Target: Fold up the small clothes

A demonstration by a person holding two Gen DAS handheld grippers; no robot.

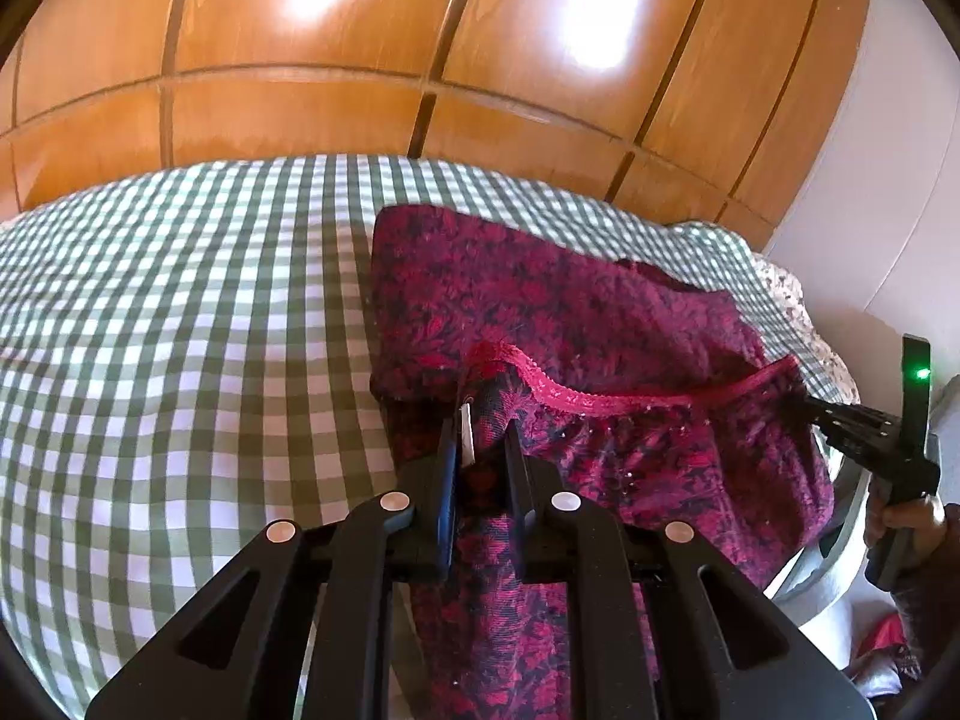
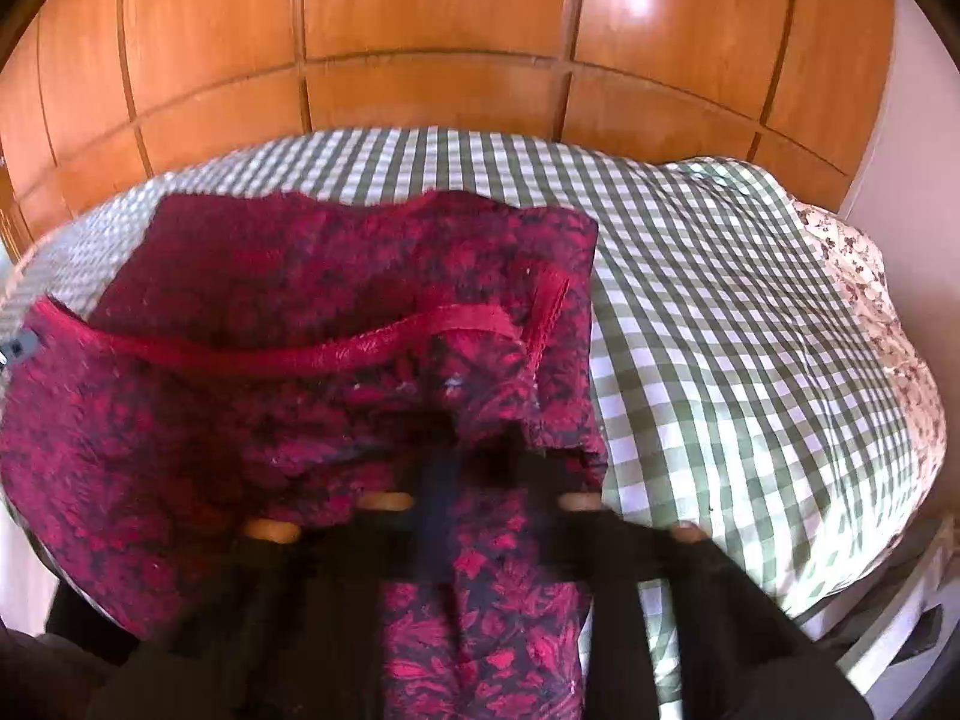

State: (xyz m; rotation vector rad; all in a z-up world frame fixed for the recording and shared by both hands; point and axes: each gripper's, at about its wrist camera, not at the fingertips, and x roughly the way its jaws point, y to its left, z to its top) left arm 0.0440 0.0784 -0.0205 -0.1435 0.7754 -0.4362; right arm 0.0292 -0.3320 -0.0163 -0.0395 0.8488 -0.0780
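The garment (image 1: 600,312), one small red-and-dark floral piece with a red lace-trimmed band (image 1: 600,399), is stretched between my two tools above the near part of the bed (image 1: 180,312), with its far portion lying on the checked cover toward the bed's far edge by the wooden wardrobe (image 1: 360,60). I hold the left gripper (image 1: 480,426) clenched on the fabric just below the band, where a white label shows between the fingers. The right gripper (image 1: 810,405) grasps the other end of the same band; in its own blurred view (image 2: 468,456) cloth runs through the fingers, so I judge it clamped too. The band is the long axis, running across from one tool to the other, and the cloth's resting part lies straight ahead of both, so I judge the coming move to be a forward carry over it. Neither hand is clearly nearer. I count one garment, two grippers, one checked cover and one floral pillow (image 2: 870,276) at the bed's right corner.
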